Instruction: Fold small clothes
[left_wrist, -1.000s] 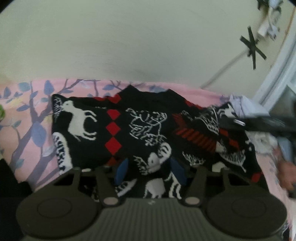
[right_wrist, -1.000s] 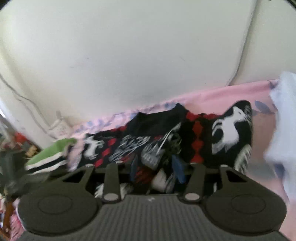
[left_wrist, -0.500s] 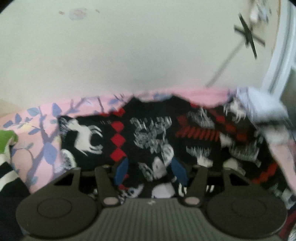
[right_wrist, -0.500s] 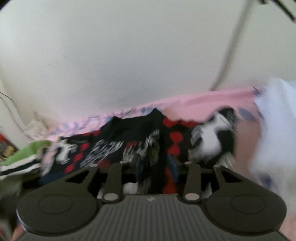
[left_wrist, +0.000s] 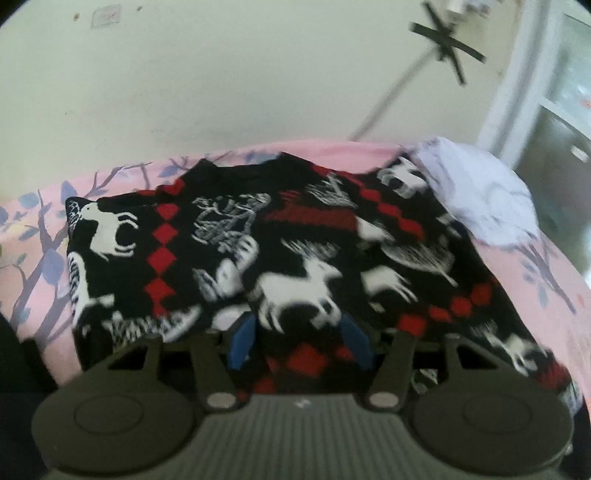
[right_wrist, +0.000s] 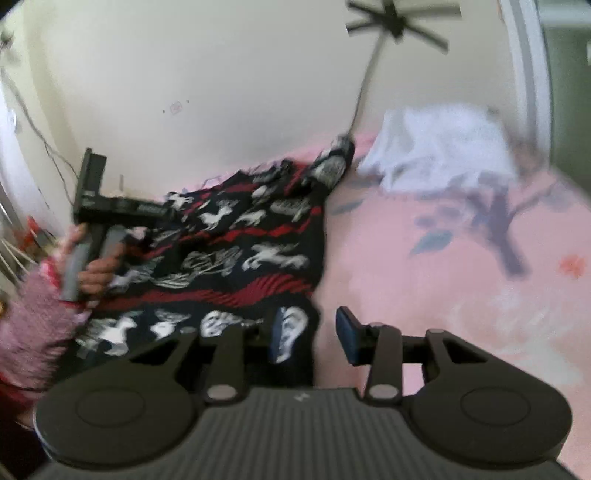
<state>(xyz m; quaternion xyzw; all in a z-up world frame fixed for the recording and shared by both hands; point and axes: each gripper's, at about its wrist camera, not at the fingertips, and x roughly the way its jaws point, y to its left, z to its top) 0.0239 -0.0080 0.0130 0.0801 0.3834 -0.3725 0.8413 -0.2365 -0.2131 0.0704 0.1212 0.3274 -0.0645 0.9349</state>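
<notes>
Sweater (left_wrist: 295, 258), black with red diamonds and white deer, spread over the pink sheet (left_wrist: 535, 280) in the middle of the left wrist view, and filling the left half of the right wrist view. Looks folded at least in part: a doubled flap with its own deer pattern lies over the centre of the body, with an uneven edge along the right side. Cannot say from blurred pictures whether both sleeves are tucked in. Left gripper (left_wrist: 299, 338) low in its frame, blue pads apart with cloth bulging between them; seems to press on the near hem, but cannot tell whether really clamped. Right gripper (right_wrist: 312, 338) with jaws spread wide, holding nothing; one blue pad over the sweater's right edge, the other over bare sheet. Judged about halfway: still needed are probably a final fold of the lower part upward and some smoothing. White cloth (right_wrist: 436, 147) bunched at upper right, touching the sweater's far corner, seemingly waiting for its turn. Person's left hand (right_wrist: 92, 266) on the handle at the left of the right wrist view.
</notes>
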